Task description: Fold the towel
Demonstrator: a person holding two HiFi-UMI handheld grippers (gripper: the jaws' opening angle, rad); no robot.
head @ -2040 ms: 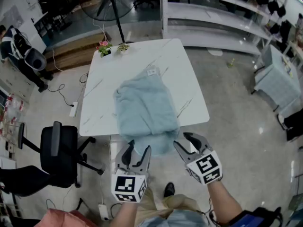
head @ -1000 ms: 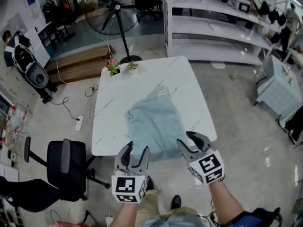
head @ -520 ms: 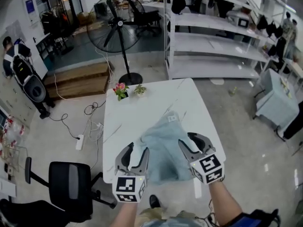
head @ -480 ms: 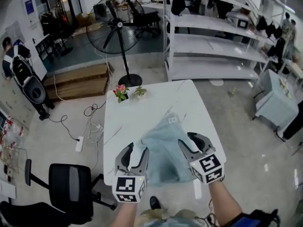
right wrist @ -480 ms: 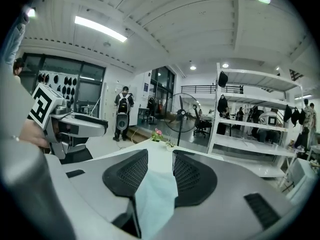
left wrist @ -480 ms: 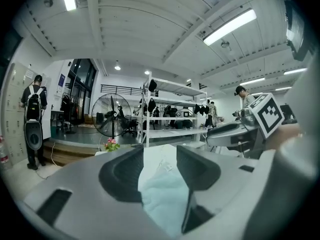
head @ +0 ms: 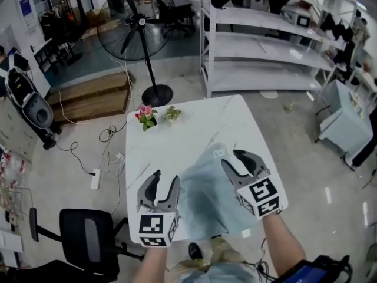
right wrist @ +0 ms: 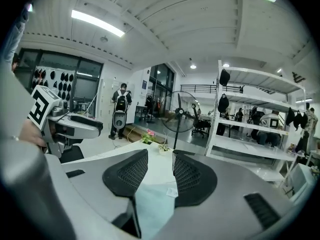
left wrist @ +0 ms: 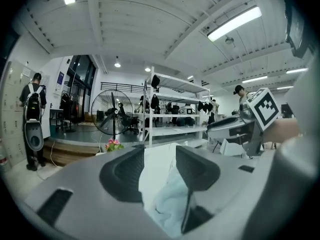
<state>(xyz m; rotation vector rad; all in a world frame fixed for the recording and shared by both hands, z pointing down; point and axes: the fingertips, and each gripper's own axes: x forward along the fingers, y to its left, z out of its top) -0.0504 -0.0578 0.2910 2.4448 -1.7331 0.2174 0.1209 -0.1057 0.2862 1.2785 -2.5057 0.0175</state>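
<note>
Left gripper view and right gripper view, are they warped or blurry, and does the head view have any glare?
Left gripper view: strong fisheye with black corners, ceiling light blown out, towel soft. Right gripper view: same fisheye, ceiling light glaring, towel sharper. Head view: shelves bow outward, small reflections on the floor, little blur.

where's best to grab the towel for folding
Probably the two near corners, one per side, coming in from the table's near edge: the towel lies spread flat with its near end at that edge, tag at the far end.
</note>
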